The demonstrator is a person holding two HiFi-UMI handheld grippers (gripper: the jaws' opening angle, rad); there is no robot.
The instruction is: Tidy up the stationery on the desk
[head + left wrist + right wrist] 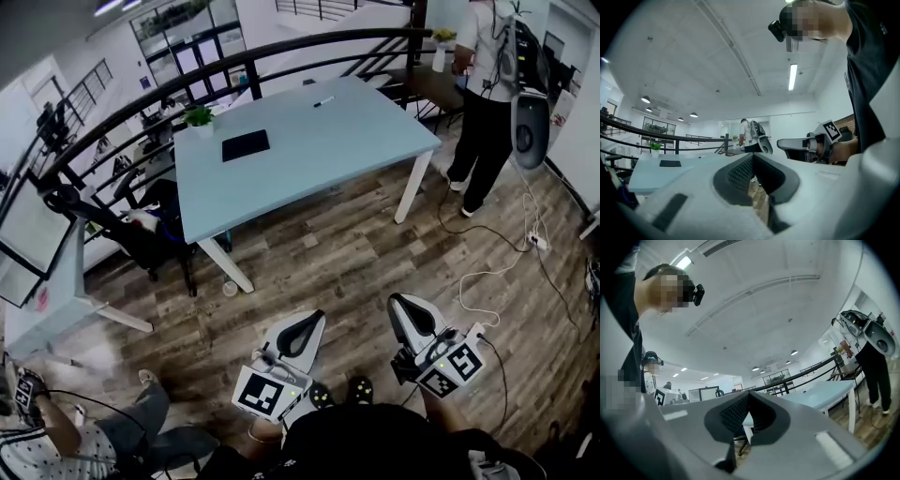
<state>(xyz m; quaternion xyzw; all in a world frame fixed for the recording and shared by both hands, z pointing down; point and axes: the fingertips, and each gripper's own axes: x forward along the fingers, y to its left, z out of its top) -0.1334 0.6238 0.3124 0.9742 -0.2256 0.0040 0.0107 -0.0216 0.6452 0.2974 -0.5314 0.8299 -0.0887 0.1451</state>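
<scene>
**A:** Head view puts the left gripper and right gripper low and close to the body. Why hold them there?

**B:** My guess is that nothing has begun. Both sets of jaws are clenched on nothing, pads pressed together, and each gripper view looks out level across the room and not down at any object. The stationery is well apart from them, across a stretch of wooden floor.

**A:** Where exactly is it?

**B:** It is on the pale blue surface. A flat black notebook, as far as I can tell, lies toward the left end, and a marker pen lies near the far edge. A small potted plant stands at the far left corner, probably as decoration and not something to tidy.

**A:** Is there room to get in?

**B:** The near long edge looks open, with bare floor in front of it. At the left end an office chair crowds the corner, and a curved railing closes off the far side. On the right a standing person is busy beyond the corner leg, and a cable trails over the floor from a power strip.

**A:** So how would you approach?

**B:** I would walk straight ahead to the near edge. The pen will then need a long reach across the surface, and the notebook's thin edge may resist a pinch.
</scene>
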